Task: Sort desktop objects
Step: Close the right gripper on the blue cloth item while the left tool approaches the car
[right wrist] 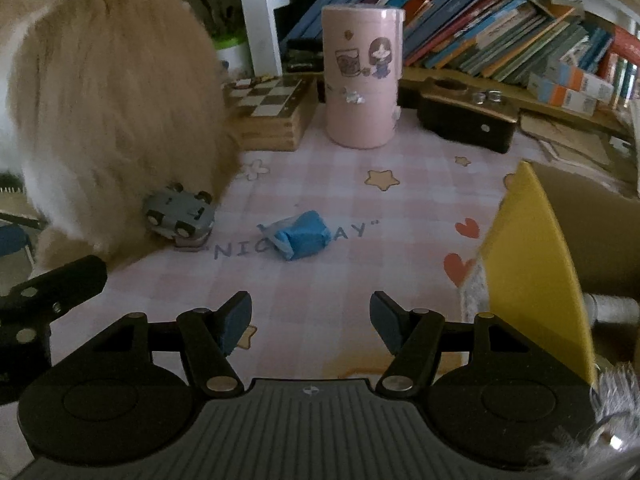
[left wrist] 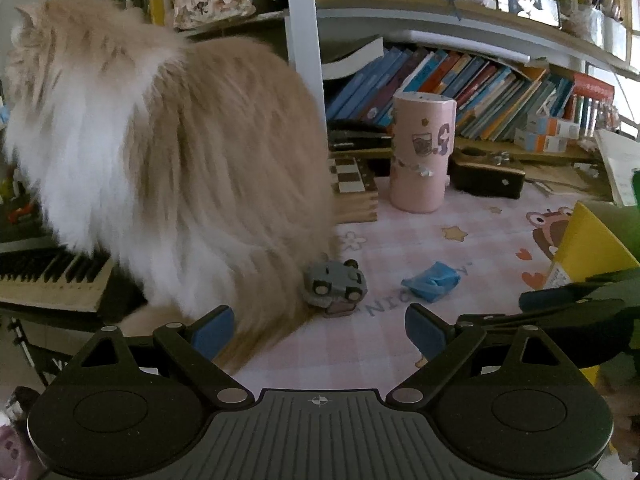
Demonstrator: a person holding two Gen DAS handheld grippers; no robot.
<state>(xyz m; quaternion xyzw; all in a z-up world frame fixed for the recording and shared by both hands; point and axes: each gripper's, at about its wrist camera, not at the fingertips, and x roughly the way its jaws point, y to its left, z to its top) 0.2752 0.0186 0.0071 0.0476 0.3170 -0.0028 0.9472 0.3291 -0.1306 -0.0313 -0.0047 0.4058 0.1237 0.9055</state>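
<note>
A: Both grippers approach, nothing held: left gripper (left wrist: 319, 330) jaws wide, right gripper (right wrist: 311, 322) jaws half open.

B: Next, probably the blue packet (right wrist: 301, 236), right of the toy car (right wrist: 179, 216) beside the cat (right wrist: 108, 100).

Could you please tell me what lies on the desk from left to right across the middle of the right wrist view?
Fluffy cat → upturned grey toy car → crumpled blue packet → yellow box flap.

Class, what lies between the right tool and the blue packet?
Only bare pink checked mat between the right tool and the blue packet, in the right wrist view.
</note>
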